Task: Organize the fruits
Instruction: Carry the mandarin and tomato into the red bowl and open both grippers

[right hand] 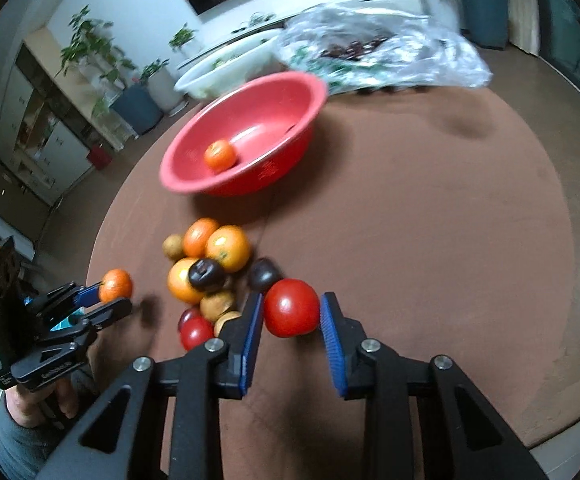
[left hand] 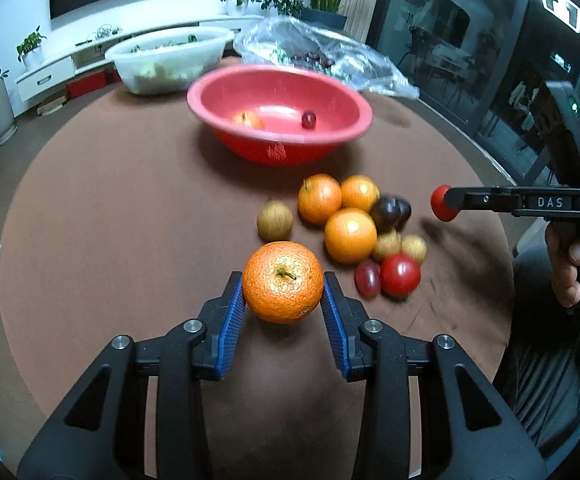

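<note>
— Two fruits are in my grippers at once. My left gripper (left hand: 283,294) has its blue pads pressed on either side of a mandarin (left hand: 282,282), stem toward the camera, held off the brown table (left hand: 130,208).

— And the right one?

— My right gripper (right hand: 292,312) is clamped narrowly on a red tomato (right hand: 291,307); the left pad touches it, and the right pad sits right at its edge. It hangs just beside the pile.

— What lies around?

— The pile of loose fruit (left hand: 354,224) sits between my two grippers: three oranges touching each other, a dark purple fruit (left hand: 390,211) against them, some tan round ones, another red tomato (left hand: 400,275) and a reddish grape-like one beside it. One tan fruit (left hand: 275,221) lies a little apart, just beyond my mandarin.

— Where's the bowl?

— The red bowl (left hand: 330,138) stands past the pile, further up the table. An orange fruit (right hand: 220,155) and a small dark red one (left hand: 308,119) lie in it. The pile lies between my right gripper and the bowl.

— Behind it?

— A white tub (left hand: 162,64) with greens and a crumpled clear plastic bag (left hand: 330,56), near the far edge.
</note>
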### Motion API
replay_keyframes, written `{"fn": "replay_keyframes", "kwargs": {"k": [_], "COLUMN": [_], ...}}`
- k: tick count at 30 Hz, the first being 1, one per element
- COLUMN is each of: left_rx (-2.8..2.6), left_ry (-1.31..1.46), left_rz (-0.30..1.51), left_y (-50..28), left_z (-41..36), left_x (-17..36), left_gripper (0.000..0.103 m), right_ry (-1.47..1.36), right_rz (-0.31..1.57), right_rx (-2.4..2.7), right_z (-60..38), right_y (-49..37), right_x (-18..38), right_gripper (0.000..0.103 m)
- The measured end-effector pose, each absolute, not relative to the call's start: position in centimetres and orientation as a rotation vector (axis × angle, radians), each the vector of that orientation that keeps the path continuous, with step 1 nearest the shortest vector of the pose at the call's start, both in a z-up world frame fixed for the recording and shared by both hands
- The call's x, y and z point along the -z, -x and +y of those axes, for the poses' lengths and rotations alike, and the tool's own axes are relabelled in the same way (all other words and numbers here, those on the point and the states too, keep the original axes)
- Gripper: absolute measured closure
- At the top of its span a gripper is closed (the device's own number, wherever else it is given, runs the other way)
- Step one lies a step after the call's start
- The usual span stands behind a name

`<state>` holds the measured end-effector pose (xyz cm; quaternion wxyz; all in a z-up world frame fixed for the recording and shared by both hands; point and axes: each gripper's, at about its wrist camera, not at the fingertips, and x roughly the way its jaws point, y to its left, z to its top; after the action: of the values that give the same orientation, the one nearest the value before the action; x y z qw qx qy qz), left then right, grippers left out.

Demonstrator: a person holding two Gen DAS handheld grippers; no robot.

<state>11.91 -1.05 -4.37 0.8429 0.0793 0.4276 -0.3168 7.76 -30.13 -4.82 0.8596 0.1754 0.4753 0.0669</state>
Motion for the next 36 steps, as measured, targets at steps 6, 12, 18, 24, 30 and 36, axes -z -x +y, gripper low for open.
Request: {"fn": "replay_keyframes", "kwargs": {"k": [6, 12, 18, 24, 30, 36], "left_rx": [0.668, 0.674, 0.659, 0.662, 0.670, 0.665], "left_ry": [-0.184, -0.225, -0.294, -0.366, -0.359, -0.352], "left_rz": [0.840, 0.845, 0.905, 0.944, 0.958, 0.959], "left_y": [-15.1, -19.9, -24.1, -25.5, -26.3, -26.4], "left_z": [-3.0, -7.5, -11.0, -13.1, -13.5, -13.4], "left_x": [1.1, -0.2, 2.1, 4.4, 5.3, 5.3], "left_gripper": [0.067, 0.067, 0.067, 0.067, 0.066, 0.066], "right_ry": [-0.437, -0.341, -0.294, -0.218, -0.117, -0.051], "right_rz": [0.888, 0.825, 0.944, 1.066, 1.106, 1.113], "right_rx": [-0.142, -0.213, -0.223, -0.185, -0.175, -0.186], "right_z": [-32.2, -29.9, -28.1, -27.0, -25.9, -24.4], "right_y": [-9.6, -14.4, -20.7, -24.7, -26.2, -26.8], "right_x": [0.6, -3.7, -1.2, 2.7, 4.7, 5.3], "right_gripper": [0.071, 0.071, 0.071, 0.071, 0.071, 0.070]}}
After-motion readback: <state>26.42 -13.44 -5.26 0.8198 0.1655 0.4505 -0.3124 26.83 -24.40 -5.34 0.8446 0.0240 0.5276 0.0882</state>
